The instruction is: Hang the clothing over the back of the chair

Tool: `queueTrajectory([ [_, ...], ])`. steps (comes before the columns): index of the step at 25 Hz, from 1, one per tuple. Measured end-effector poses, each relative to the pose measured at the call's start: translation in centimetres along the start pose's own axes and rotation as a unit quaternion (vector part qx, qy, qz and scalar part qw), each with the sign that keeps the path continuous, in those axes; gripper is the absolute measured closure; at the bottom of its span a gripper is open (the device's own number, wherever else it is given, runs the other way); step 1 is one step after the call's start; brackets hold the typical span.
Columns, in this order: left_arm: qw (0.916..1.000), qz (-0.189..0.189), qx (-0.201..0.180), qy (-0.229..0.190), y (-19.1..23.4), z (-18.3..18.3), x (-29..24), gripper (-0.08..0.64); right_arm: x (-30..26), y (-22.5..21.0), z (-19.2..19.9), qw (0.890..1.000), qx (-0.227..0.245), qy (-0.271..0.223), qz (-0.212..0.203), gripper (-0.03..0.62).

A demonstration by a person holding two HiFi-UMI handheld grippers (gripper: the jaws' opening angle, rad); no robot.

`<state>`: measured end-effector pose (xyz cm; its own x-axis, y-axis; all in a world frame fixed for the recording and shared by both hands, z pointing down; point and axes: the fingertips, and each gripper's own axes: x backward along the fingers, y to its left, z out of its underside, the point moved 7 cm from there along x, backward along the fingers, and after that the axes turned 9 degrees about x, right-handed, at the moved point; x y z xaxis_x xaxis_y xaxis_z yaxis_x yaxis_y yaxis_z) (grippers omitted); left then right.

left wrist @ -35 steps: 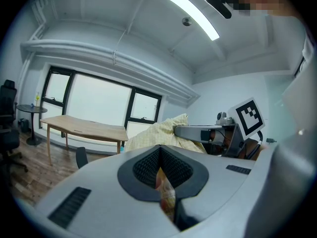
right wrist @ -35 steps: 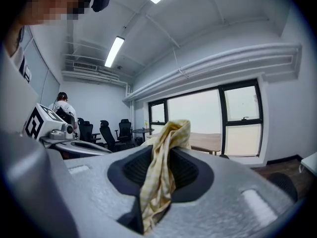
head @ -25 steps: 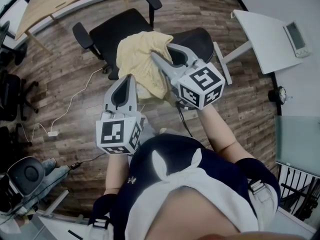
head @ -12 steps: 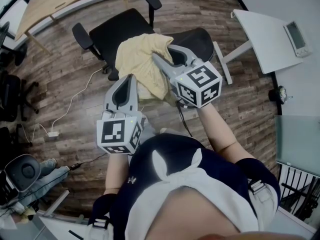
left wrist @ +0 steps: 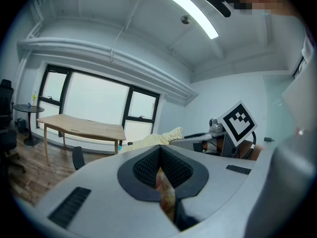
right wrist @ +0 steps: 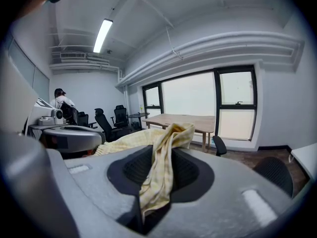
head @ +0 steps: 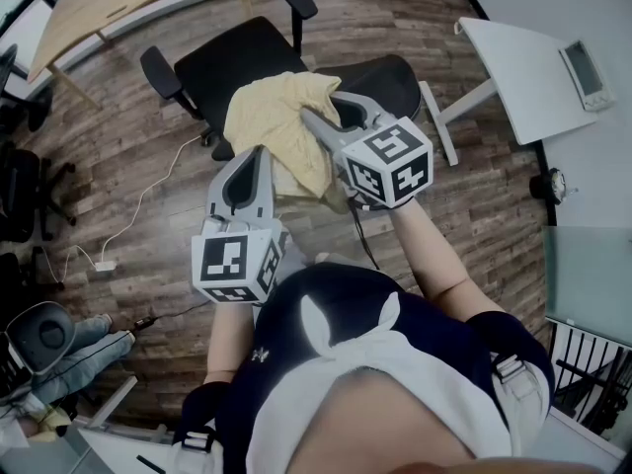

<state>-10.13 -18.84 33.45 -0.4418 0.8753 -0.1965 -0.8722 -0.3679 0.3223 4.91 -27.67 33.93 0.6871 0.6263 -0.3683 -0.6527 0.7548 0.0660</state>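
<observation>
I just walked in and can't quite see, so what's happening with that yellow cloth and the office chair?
A person with a gripper in each hand is holding a yellow garment above a black office chair. The right gripper is clamped on a bunched fold of it. The left gripper is shut too, with a sliver of yellow fabric between its jaws. The garment hangs over the seat beside the backrest; it does not look draped over the back yet.

Right claw [head: 318, 105] dipped, yellow garment [head: 267, 117] eased left — toward chair [head: 232, 62]
</observation>
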Motion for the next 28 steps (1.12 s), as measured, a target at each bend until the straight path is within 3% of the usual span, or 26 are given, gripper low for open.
queueTrajectory([
  [16,1.0000,0.005,-0.006,0.003,-0.6,-0.3,-0.9,0.555,-0.9,-0.7,1.5,0.999,-0.018,0.041,-0.013,0.479],
  [28,0.9999,0.001,-0.010,0.002,-0.7,-0.2,-0.4,0.555,0.1,-0.9,1.1,0.998,-0.026,0.042,0.030,0.403],
])
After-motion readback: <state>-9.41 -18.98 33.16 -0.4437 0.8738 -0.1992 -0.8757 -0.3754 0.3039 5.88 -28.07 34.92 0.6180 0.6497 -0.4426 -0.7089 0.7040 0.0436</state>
